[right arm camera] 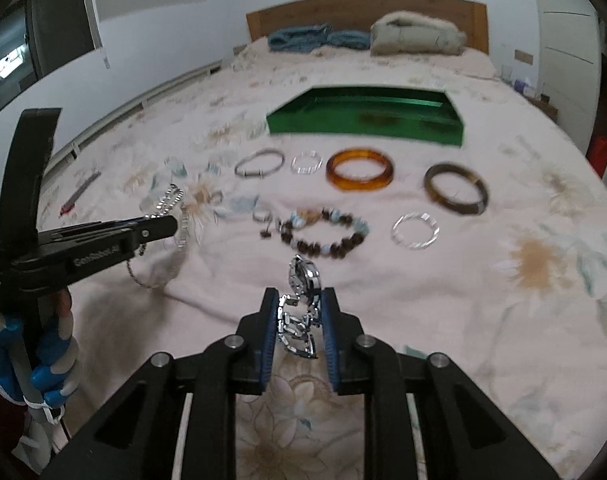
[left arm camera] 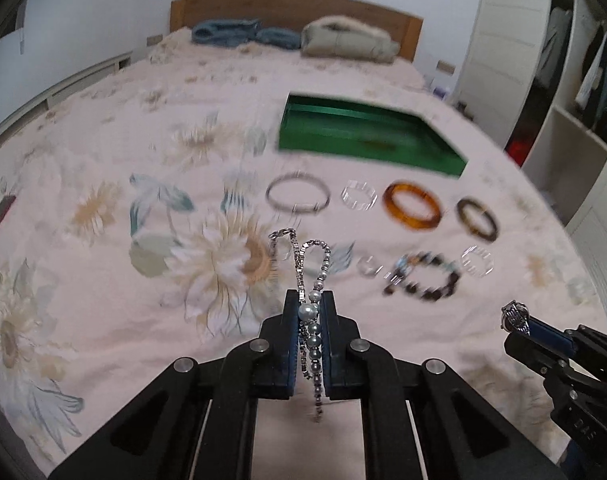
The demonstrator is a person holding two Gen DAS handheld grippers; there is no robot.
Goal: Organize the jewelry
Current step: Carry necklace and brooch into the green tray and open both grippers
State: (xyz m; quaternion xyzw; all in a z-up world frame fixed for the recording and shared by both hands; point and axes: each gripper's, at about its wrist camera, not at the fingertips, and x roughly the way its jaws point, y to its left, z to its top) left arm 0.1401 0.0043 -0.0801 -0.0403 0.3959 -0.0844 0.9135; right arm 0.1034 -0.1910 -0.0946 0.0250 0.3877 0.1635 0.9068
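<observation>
Your left gripper [left arm camera: 310,304] is pinched on a pearl chain [left arm camera: 312,320], lifted off the bed [left arm camera: 103,152]. It is light and limp; loops stick up past the tips and a tail hangs below, so it will likely swing and could slide through. Hold it mid-length, as you do now, and carry it slowly

Your right gripper [right arm camera: 299,308] is clamped on a metal watch [right arm camera: 303,280], also clear of the bed. It looks heavier, with smooth links that could slip; grip across the folded band rather than the case

Left on the bed, from left to right in the right wrist view: one silver bangle [right arm camera: 259,163], one small clear ring [right arm camera: 306,162], one amber bangle [right arm camera: 359,170], one dark bangle [right arm camera: 455,194] in the far row; nearer, one small clear piece [right arm camera: 261,215], too blurred to name, one beaded bracelet [right arm camera: 327,234], one larger clear ring [right arm camera: 415,230]. Rigid bangles take a rim pinch; the clear ones may be brittle

One green tray [right arm camera: 303,124] lies beyond, probably where everything goes
</observation>
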